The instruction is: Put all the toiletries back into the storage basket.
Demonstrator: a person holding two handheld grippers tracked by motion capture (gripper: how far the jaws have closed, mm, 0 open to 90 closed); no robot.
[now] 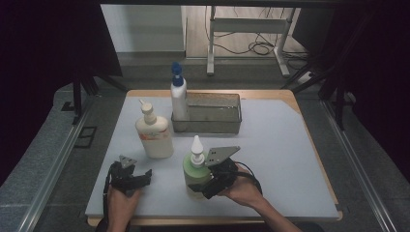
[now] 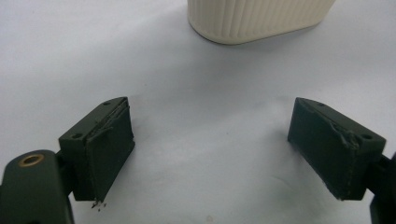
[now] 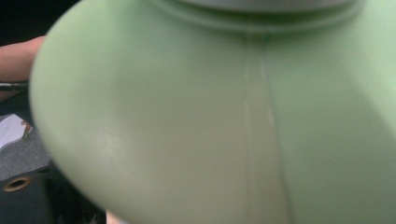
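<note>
Green bottle (image 1: 194,175): stands upright near the front edge of the worktop (image 1: 270,159), right of centre; pale green body, white pointed cap; in the right gripper view (image 3: 196,121) its rounded shoulder sits very close to the camera, a moulding seam running down it
Right tongs (image 1: 207,186): at the green bottle's right side, held by the person's right hand (image 1: 244,191); one dark jaw lies across the front of the bottle's lower body; jaws stand wide around the bottle; I cannot tell whether the pads press on it
Left tongs (image 1: 140,178): resting low at the front left of the worktop in the person's left hand (image 1: 118,203); in the left gripper view (image 2: 210,154) the jaws are spread wide with bare worktop between them; holding nothing
Cream bottle (image 1: 153,133): upright, left of centre, behind the left tongs and apart from them; orange label, cream nozzle cap; its ribbed base (image 2: 254,18) shows at the top of the left gripper view
White bottle (image 1: 178,94): upright with a blue cap, touching or just beside the left end of the tray
Tray (image 1: 232,126): clear rectangular container at the back centre of the worktop; well apart from the green bottle
Worktop: light grey sheet over a wooden board
</note>
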